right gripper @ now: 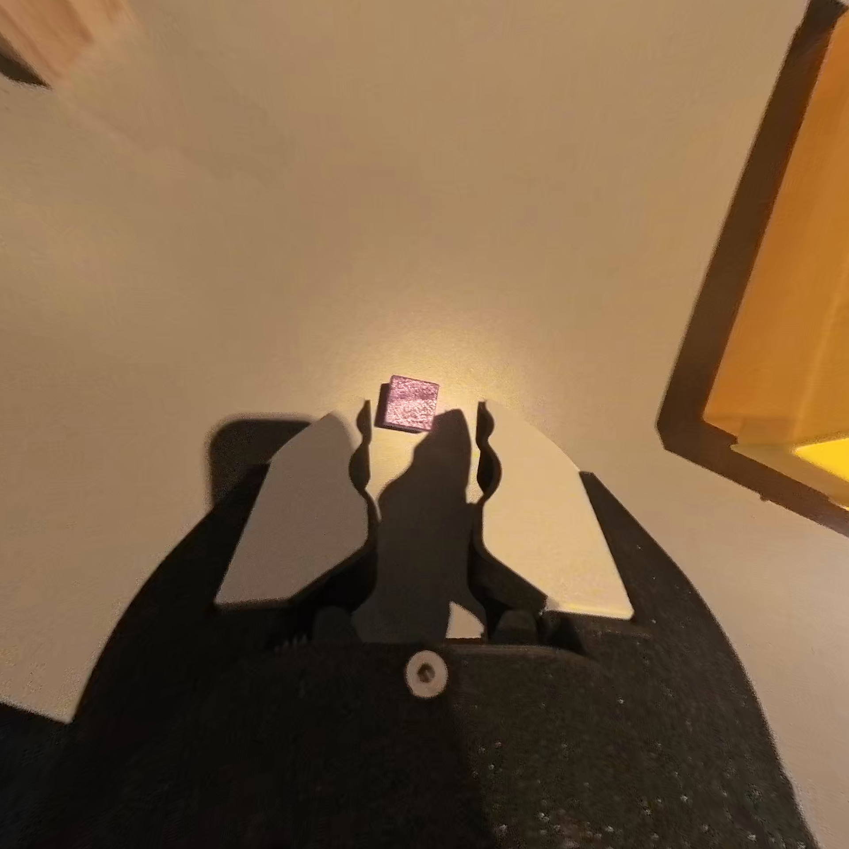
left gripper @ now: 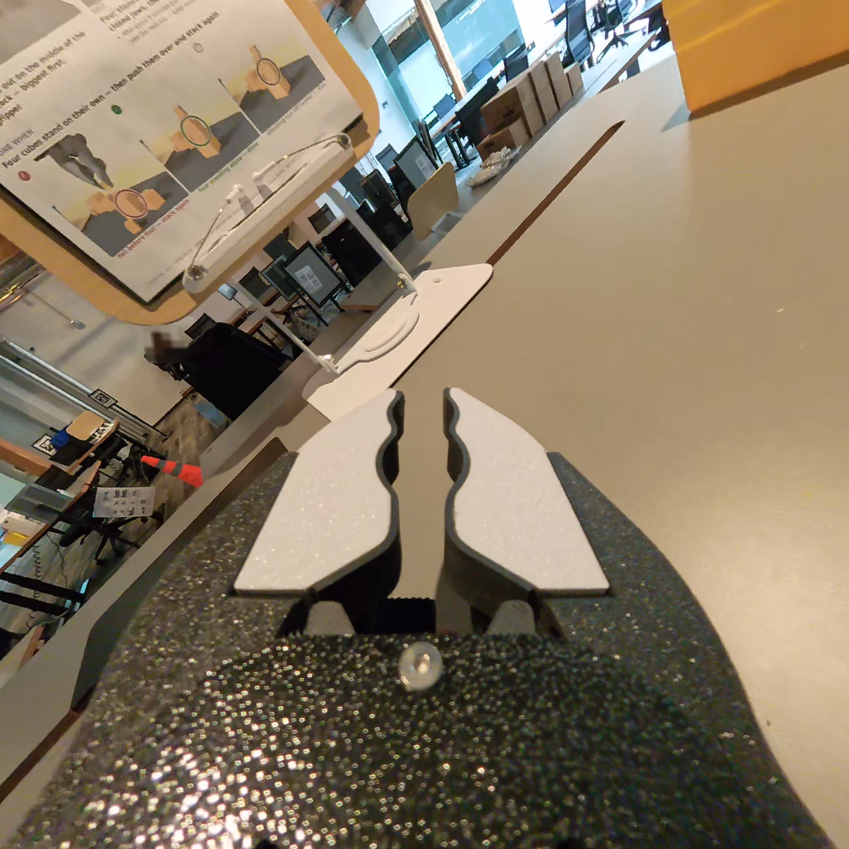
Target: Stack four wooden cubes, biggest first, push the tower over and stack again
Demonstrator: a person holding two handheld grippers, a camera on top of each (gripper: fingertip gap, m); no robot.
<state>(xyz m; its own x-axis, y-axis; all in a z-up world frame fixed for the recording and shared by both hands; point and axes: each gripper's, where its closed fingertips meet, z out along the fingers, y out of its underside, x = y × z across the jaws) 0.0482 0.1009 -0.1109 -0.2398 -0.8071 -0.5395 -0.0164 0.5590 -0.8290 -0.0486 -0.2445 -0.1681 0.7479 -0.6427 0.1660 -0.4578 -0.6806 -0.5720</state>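
In the right wrist view, a small purple cube (right gripper: 408,404) lies on the beige table (right gripper: 413,206), lit by a warm glow. My right gripper (right gripper: 423,405) is open and hovers over the table, with the cube just ahead of and between its fingertips, untouched. A blurred pale wooden block (right gripper: 59,41) shows at the top left corner. In the left wrist view, my left gripper (left gripper: 423,393) is low over the table (left gripper: 643,367). Its jaws stand a narrow gap apart with nothing between them. No cubes show in that view.
A yellow box with a dark rim (right gripper: 781,298) stands close on the right; it also shows far right in the left wrist view (left gripper: 758,50). A wooden board with an instruction sheet (left gripper: 174,138) on a white stand (left gripper: 413,312) stands at the table's left edge. Left tips to right tips: about 35 centimeters.
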